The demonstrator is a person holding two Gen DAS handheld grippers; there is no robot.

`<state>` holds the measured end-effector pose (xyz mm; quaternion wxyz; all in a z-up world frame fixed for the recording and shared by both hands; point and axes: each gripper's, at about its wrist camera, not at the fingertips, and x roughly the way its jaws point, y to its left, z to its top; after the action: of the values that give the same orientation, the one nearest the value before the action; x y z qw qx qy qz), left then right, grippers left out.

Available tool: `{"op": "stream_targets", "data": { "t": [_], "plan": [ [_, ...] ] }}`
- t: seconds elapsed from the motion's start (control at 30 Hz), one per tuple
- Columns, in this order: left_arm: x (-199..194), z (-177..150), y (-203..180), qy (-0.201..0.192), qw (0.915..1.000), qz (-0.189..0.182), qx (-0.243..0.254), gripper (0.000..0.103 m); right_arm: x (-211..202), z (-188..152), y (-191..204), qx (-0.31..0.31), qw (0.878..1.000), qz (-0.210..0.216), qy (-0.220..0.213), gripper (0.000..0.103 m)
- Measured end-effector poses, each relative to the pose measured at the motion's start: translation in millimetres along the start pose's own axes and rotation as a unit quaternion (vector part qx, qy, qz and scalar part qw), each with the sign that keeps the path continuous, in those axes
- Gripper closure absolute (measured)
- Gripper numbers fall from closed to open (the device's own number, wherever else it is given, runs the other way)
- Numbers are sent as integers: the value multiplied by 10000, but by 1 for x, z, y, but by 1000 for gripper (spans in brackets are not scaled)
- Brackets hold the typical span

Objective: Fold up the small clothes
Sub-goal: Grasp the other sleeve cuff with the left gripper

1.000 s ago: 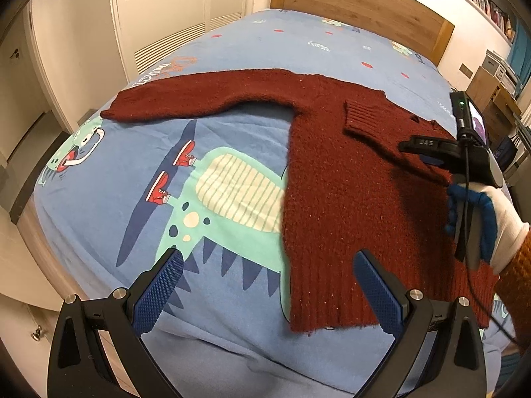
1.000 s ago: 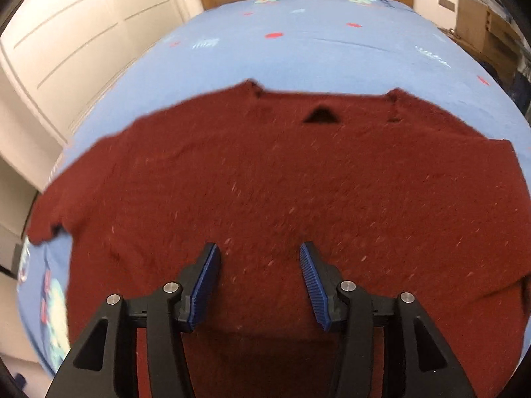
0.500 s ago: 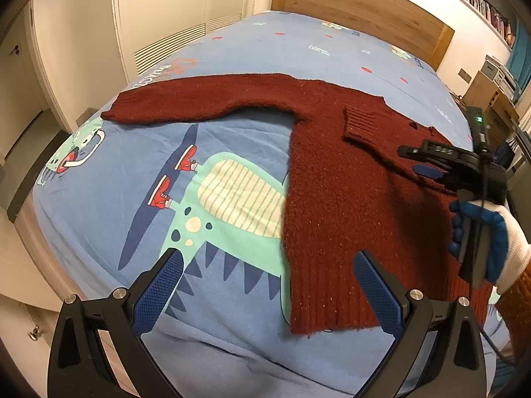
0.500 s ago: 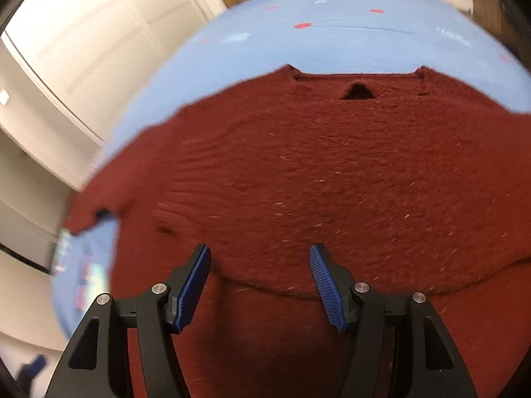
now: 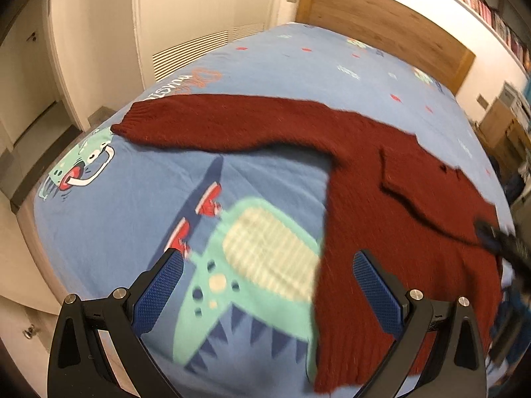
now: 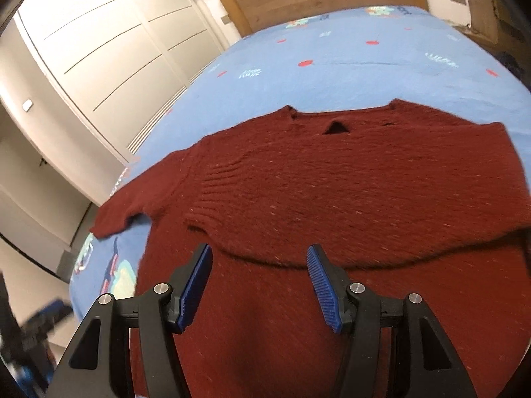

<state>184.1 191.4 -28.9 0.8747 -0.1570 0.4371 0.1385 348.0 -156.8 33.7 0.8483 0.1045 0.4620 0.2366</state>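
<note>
Currently I see the dark red sweater [image 5: 391, 219] lying flat on the bed [image 5: 139, 205], on its blue sheet printed with a cartoon dinosaur. From my left wrist view the body runs lengthwise from the hem at about 6 o'clock up toward the neckline at roughly 2 o'clock, near the wooden headboard [image 5: 381, 30]. One sleeve [image 5: 232, 126] stretches straight out toward 10 o'clock, its cuff pointing at the bed's edge beside the white wardrobe doors [image 5: 199, 33]. The other sleeve [image 6: 332, 205] is folded across the chest, so its long axis lies crosswise over the body; in my right wrist view its ribbed cuff sits at about 9 o'clock and its lower edge makes a curved ridge just beyond my fingertips.

My left claw [image 5: 268, 285] hovers with its jaws wide apart, nothing between them, one pad over the dinosaur print and the other over the sweater's side edge. My right claw [image 6: 259, 282] hangs above the lower body of the sweater, jaws apart and gripping nothing; it shows only as a blur at 3 o'clock in the left view.
</note>
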Motion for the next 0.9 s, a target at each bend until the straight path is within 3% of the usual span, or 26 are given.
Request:
{"op": "stream_targets", "data": {
  "t": [0.23,0.37,0.57,0.77,0.9],
  "plan": [
    [38,41,59,1,9955,-140,-940,4,-40,-22,-36,373,9989,-223,-192,42],
    [61,60,104,5,9873,-188,-1575,14,-61,-31,-55,518,9973,-428,-283,42],
    [93,74,169,40,9675,-367,-2501,29,-95,-44,-86,738,9929,-848,-388,42],
    [113,73,207,-54,9411,-970,-3238,48,-115,-54,-110,984,9874,-1155,-438,42],
    [120,75,224,-241,9221,-1353,-3618,53,-120,-59,-118,1019,9854,-1307,-397,42]
  ]
}}
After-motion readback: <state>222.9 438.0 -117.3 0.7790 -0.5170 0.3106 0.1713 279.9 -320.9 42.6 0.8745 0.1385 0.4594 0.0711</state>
